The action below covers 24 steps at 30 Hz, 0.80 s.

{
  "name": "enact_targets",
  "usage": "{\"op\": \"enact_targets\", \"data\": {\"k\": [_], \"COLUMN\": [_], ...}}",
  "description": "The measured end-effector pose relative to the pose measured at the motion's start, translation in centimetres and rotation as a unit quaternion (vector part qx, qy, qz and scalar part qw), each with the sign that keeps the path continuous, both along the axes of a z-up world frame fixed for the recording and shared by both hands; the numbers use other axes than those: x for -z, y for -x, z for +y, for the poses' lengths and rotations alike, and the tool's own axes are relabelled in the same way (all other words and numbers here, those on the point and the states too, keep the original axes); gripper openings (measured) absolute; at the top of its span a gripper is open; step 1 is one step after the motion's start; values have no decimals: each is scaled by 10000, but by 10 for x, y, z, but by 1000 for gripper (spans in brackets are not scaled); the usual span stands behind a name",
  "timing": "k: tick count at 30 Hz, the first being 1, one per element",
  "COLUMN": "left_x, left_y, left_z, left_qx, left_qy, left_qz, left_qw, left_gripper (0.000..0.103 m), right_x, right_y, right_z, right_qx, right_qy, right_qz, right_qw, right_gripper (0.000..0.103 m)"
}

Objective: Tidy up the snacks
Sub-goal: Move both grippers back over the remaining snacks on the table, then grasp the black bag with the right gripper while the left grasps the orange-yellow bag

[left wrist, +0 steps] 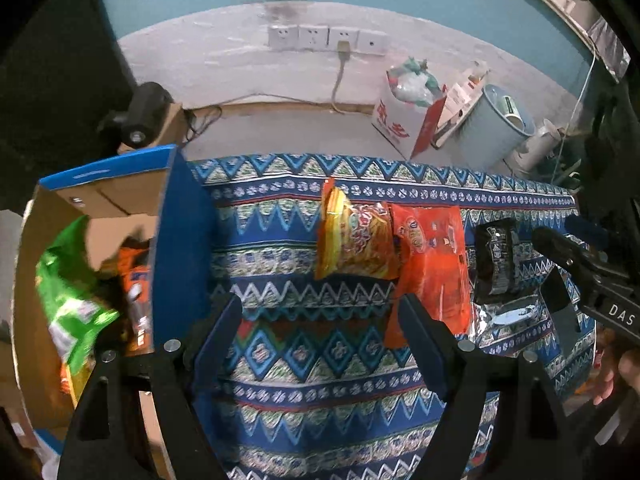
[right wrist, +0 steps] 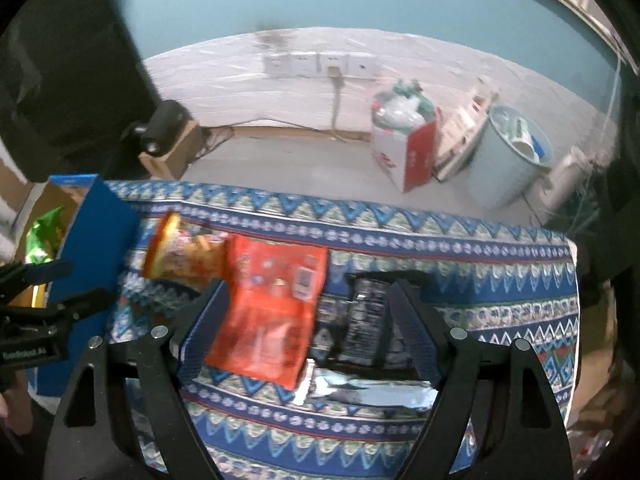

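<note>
A patterned blue tablecloth (left wrist: 304, 396) covers the table, and the snacks lie in a row across it. From the left wrist view, the left gripper (left wrist: 320, 316) hangs above the cloth with its jaws spread wide and nothing between them. Just to its left stands an open cardboard box (left wrist: 176, 240) with blue outer walls, already holding a green snack bag (left wrist: 72, 304) and an orange packet (left wrist: 134, 280) tucked beside it.

Further along the cloth lies a yellow-and-red noodle packet (left wrist: 356, 236). Its right edge touches or slightly overlaps a bright orange snack bag (left wrist: 432, 264). Right of that, a little apart, sits a small black packet (left wrist: 496, 260), and in front of the black packet lies a silver foil bag (left wrist: 508, 316).

In the right wrist view, the right gripper (right wrist: 304, 304) is likewise wide open and grips nothing. It hovers over the row, so that the orange snack bag (right wrist: 272, 312) and the black packet (right wrist: 364, 320) appear between its fingers, with the silver foil bag (right wrist: 368, 396) nearer the camera. This view is motion-blurred, so whether the fingers touch any bag cannot be told.

Beyond the table, a row of wall sockets (left wrist: 328, 38) sits on the wall and a pale blue bin (left wrist: 496, 128) stands on the floor.
</note>
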<state>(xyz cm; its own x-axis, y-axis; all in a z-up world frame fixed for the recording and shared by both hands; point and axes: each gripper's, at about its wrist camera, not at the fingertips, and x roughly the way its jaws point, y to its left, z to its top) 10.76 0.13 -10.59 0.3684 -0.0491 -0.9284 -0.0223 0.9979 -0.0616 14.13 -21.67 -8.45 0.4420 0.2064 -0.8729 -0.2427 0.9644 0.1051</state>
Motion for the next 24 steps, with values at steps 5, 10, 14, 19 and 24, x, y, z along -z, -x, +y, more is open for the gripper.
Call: {"op": "enact_targets", "data": {"k": [5,10,14,19,24], "left_x": [19,35,47,62,77], "left_y": [-22,-41,-53,-62,-69], "left_z": [-4,-9,-15,-19,-28], "left_qx": [-71,-117,-113,-122,-28], "left_qy": [209,408,359,372,298], "left_qz": [182,307,378,506,591], "left_qw": [9996,9986,9986,9979,9978], "left_gripper": [82,82,82,82,82], "right_x": [31,69,90,109,126], "right_y": [-14,-24,-29,-33,-40], "right_z": [-24,-45,-55,-55,-55], "right_qx": [337,628,737,716,741], "right_qy": [113,96,20,15,30], "right_qz": [272,687,930,1136,1292], "right_qw": [9990,9956,9929,9909,9888], "right_gripper": [82,82,82,82,82]}}
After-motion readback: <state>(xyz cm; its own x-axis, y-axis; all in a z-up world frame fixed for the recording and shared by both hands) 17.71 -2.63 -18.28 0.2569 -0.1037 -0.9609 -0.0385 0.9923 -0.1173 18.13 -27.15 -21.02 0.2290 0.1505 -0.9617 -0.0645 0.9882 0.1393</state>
